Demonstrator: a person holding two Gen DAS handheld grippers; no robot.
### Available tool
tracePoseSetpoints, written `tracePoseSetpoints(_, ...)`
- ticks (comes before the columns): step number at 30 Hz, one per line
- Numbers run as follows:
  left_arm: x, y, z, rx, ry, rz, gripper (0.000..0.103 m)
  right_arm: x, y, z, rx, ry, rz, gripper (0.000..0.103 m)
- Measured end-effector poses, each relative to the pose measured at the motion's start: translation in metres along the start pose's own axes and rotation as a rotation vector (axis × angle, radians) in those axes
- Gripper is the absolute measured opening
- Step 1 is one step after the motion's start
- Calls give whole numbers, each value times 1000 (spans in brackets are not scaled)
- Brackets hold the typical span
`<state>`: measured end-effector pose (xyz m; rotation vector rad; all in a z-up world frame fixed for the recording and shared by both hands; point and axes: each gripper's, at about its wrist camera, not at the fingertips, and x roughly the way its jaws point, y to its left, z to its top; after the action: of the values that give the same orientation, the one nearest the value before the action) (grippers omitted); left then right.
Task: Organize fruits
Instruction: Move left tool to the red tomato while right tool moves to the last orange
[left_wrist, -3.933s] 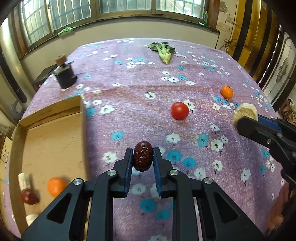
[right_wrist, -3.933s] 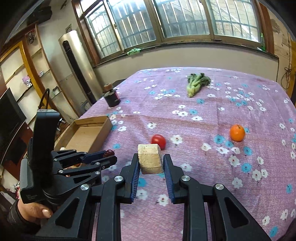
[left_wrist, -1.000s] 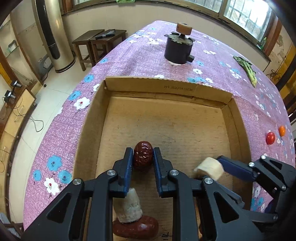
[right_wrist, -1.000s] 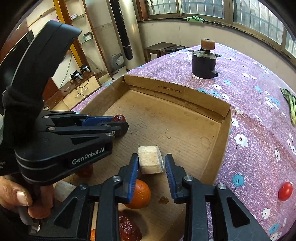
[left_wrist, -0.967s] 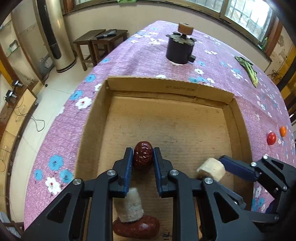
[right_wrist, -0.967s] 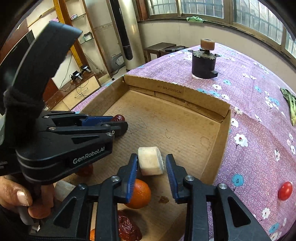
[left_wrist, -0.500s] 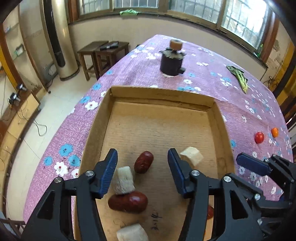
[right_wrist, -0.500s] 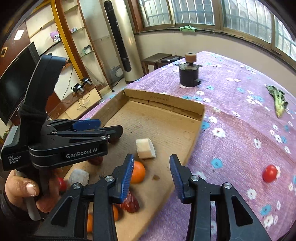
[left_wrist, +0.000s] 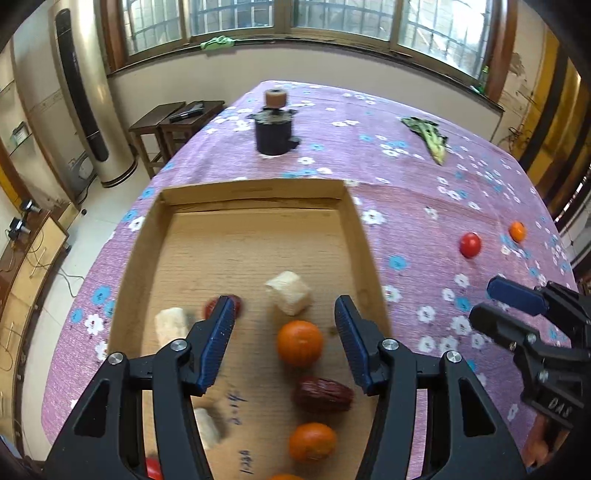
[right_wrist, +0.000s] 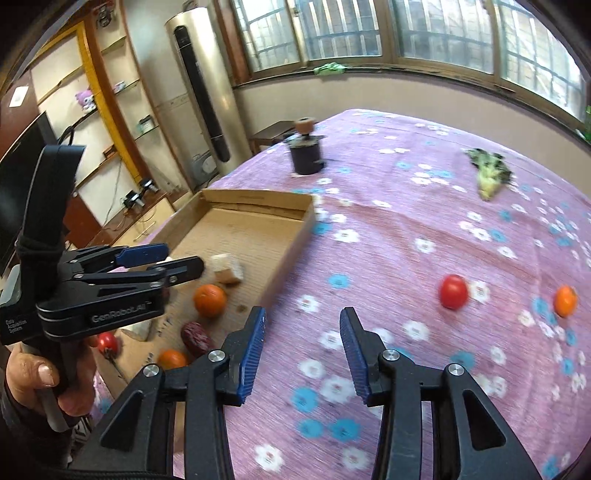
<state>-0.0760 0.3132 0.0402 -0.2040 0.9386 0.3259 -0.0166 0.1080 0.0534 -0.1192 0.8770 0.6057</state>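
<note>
The round red tomato (right_wrist: 453, 291) and the small orange tangerine (right_wrist: 565, 301) beside it lie loose on the purple flowered tablecloth (right_wrist: 406, 229), well outside the shallow cardboard box (right_wrist: 291, 236). They sit ahead and to the right of our right gripper (right_wrist: 302, 347), the nearer one. We hold both it and our left gripper (left_wrist: 282, 341) wide open and empty.
</note>
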Motion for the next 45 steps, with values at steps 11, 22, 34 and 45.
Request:
tracePoseSetpoints(11,-9,-45,-2,66,-2,-48,55,-38,-63,-21,89,-28,-98,47)
tracePoseSetpoints(22,-8,-81,-1,112,10,-83,55,-60,-100,-42,148,-36,-147,50)
tracePoseSetpoints(34,-3,-119,0,158,25,-128,61,-73,-132,-55,212,-49,-182,52)
tracePoseSetpoints(45,14,-145,6,158,59,-171,61,-75,-168,-64,283,-58,-222,57)
